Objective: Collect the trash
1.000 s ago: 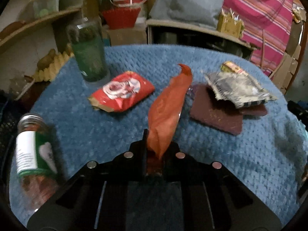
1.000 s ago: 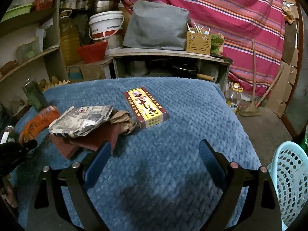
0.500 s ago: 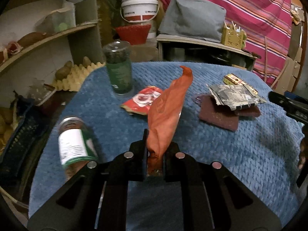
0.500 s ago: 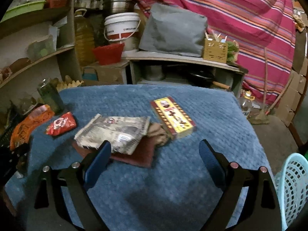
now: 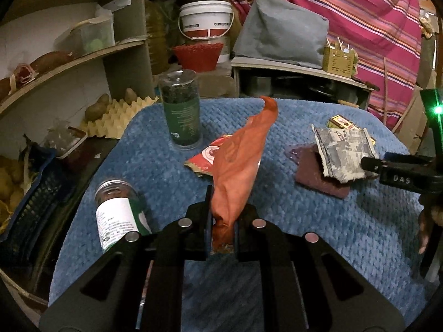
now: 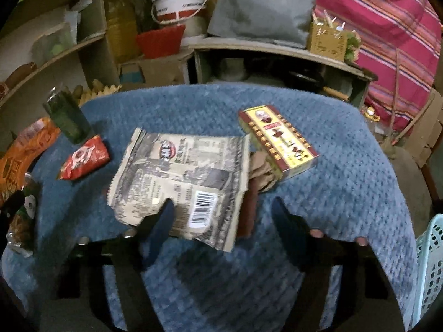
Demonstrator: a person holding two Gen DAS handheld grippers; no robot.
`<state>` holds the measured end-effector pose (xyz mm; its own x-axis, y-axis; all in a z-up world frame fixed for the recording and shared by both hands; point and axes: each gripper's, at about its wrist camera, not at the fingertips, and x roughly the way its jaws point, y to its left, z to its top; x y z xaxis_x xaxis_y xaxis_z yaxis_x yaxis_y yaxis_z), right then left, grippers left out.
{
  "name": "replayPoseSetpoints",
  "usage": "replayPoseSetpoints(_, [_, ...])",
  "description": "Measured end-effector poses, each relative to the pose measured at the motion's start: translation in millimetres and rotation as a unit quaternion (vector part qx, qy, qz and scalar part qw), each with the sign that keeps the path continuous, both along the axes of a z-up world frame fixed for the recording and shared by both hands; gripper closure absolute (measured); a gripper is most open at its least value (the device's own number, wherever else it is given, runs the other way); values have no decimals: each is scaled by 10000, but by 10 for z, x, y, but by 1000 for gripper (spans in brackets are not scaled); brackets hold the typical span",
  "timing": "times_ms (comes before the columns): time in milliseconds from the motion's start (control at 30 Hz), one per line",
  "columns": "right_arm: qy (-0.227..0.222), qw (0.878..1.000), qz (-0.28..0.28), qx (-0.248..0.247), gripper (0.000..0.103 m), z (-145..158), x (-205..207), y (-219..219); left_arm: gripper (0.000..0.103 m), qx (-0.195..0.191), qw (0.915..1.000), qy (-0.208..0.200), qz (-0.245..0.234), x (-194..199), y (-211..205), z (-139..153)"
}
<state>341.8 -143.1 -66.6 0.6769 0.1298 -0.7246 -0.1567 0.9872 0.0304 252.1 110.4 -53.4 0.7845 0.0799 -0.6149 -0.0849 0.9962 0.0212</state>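
In the left view, our left gripper (image 5: pixel 223 231) pinches the orange bag (image 5: pixel 241 163) tight, up above the blue cloth (image 5: pixel 304 221). In the right view, our right gripper (image 6: pixel 223 215) is closing around the torn grey wrapper (image 6: pixel 182 177) on the cloth, not squeezing it yet. We should push in deeper, so it can't slip out.

We saw a tall green jar (image 5: pixel 182 116) standing on the blue cloth (image 5: pixel 318 221). Another jar (image 5: pixel 117 215) lay on its side near the edge. Behind was a white bucket (image 5: pixel 206 19).
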Motion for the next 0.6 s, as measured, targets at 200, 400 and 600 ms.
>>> replayPoseSetpoints(200, [147,9998,32,-104,81,-61,7,39,93,-35,10000,-23,4,-29,9,-2])
replayPoseSetpoints(400, [55,9997,125,-179,96,20,-73,-3,93,-118,9999,11,73,-61,27,8])
replayPoseSetpoints(600, [-233,9988,167,-395,99,202,-288,-148,93,-106,9999,-54,103,-174,-6,47])
